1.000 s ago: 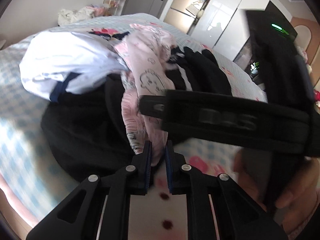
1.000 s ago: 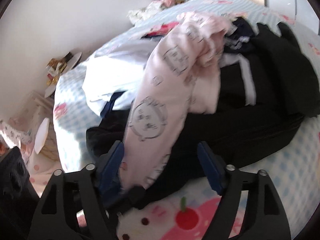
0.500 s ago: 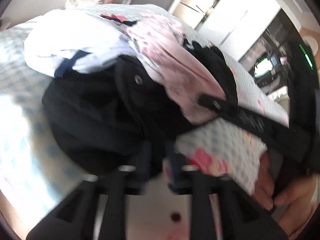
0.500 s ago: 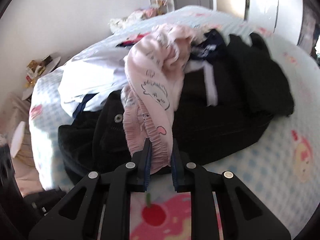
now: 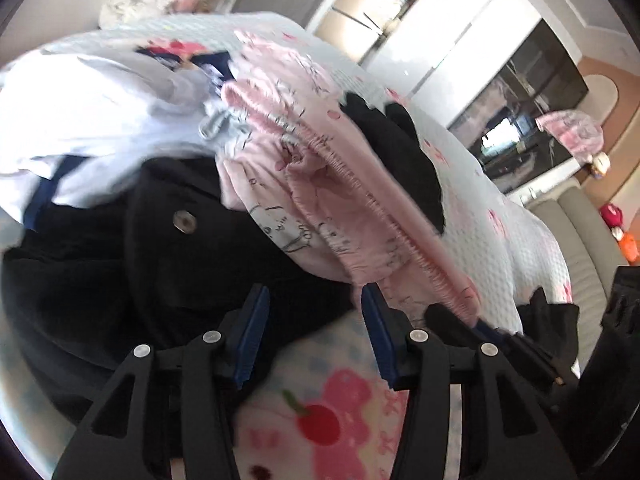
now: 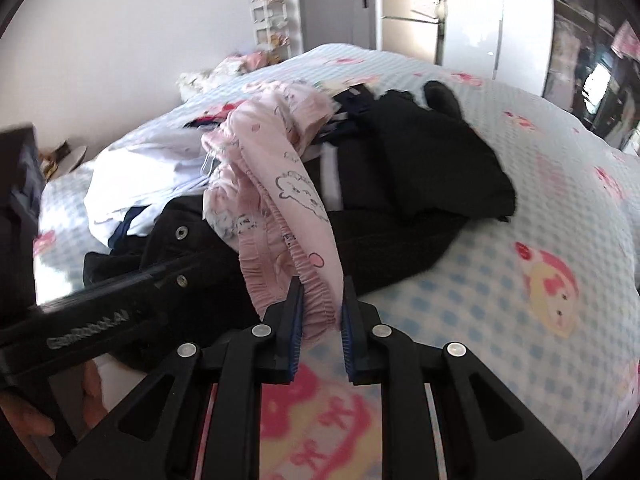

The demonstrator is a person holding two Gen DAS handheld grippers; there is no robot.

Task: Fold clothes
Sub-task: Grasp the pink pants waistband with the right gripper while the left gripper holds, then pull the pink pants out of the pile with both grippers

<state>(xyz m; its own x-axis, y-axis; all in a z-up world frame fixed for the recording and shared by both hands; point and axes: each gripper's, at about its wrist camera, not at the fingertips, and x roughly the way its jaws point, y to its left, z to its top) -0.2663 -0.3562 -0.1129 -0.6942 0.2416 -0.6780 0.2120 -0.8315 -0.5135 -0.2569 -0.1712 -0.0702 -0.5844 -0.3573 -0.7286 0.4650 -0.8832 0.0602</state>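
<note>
One hand-held gripper (image 6: 320,312) around pink waistband (image 6: 316,300).

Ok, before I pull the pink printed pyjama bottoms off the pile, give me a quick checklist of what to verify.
1. Right gripper shut on the elastic waistband of the pink printed pyjama bottoms: ok.
2. Left gripper open, nothing between its blue pads: ok; its jaws have just opened.
3. Pyjama bottoms free of the pile: not ok, they still drape over the black snap-button garment.
4. White garment with navy trim clear of the pull: cannot tell, it lies against the pink fabric.
5. Bare patch of the checked cartoon-print bedsheet for folding: ok.
</note>
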